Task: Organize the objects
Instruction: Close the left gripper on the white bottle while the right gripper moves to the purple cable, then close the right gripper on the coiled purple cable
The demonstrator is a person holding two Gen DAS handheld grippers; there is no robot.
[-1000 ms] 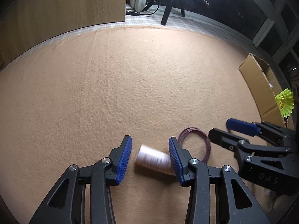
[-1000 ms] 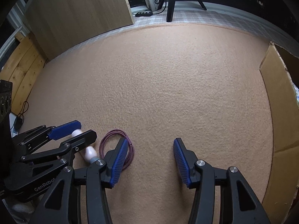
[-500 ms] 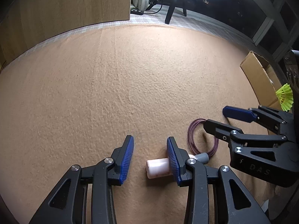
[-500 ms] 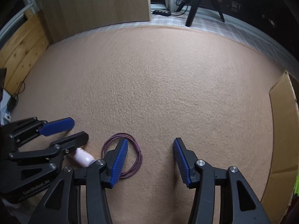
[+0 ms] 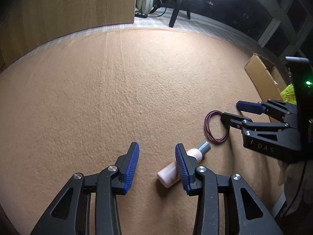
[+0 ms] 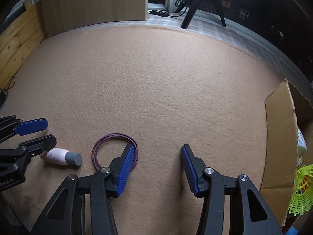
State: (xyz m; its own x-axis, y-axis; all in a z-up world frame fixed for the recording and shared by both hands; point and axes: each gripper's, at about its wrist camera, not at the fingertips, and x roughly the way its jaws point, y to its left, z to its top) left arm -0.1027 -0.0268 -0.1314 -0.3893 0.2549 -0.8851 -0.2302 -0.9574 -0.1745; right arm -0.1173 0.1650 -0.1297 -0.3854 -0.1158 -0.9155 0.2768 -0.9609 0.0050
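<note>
Left tool [image 5: 157, 154] spread, pink bottle [image 5: 172, 169] lying beside it, right tool [image 6: 157, 154] spread – purple cord loop [image 6: 115, 150] under one finger.

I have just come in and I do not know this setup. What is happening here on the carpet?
A person holds a pair of tongs in each hand, tidying small things off the carpet. A pink bottle lies on its side, partly under the left tongs, whose jaws have just been opening; nothing is gripped. The right tongs hang open over a purple coiled cord. A cardboard box with yellow shuttlecocks stands to the right.
</note>
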